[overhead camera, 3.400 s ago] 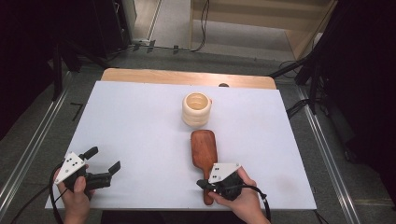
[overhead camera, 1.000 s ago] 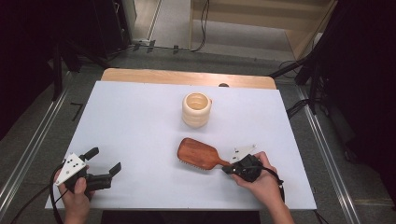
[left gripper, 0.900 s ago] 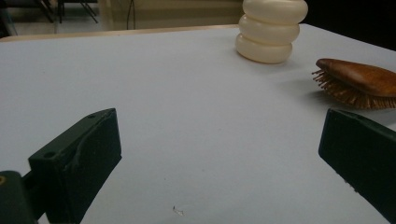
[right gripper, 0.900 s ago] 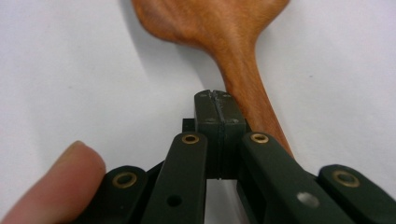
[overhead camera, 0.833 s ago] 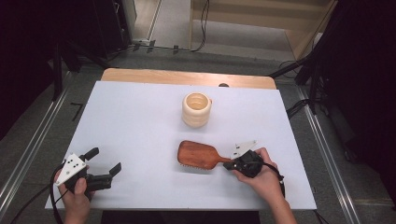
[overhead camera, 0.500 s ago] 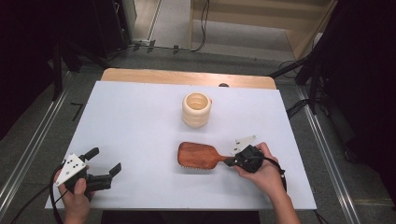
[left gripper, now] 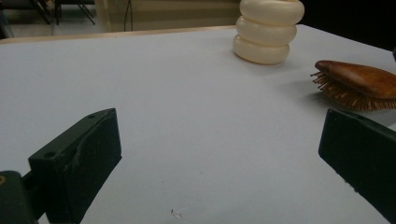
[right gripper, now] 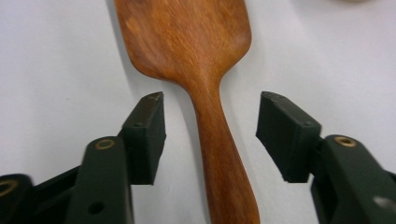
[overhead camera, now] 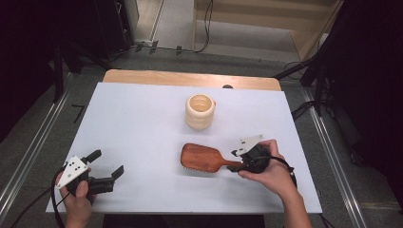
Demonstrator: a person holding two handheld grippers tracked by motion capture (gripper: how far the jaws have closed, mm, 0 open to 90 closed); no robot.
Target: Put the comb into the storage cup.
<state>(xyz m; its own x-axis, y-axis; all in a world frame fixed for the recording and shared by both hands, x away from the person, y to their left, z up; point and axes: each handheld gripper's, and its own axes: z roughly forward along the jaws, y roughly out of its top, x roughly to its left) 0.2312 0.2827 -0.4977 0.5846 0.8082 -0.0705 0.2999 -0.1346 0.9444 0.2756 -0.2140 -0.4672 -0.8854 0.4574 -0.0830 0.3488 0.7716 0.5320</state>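
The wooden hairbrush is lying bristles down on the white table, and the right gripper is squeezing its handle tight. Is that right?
Not quite. The hairbrush does lie bristles down on the table, but the right gripper isn't squeezing it. Its jaws have just opened, and the right gripper view shows a gap on each side of the handle between them.

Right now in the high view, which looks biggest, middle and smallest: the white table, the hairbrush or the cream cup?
1. White table, by far the biggest.
2. Hairbrush, longer than the cup is wide.
3. Cream cup, smallest, though it sits farther from the camera, so that gap is less sure.
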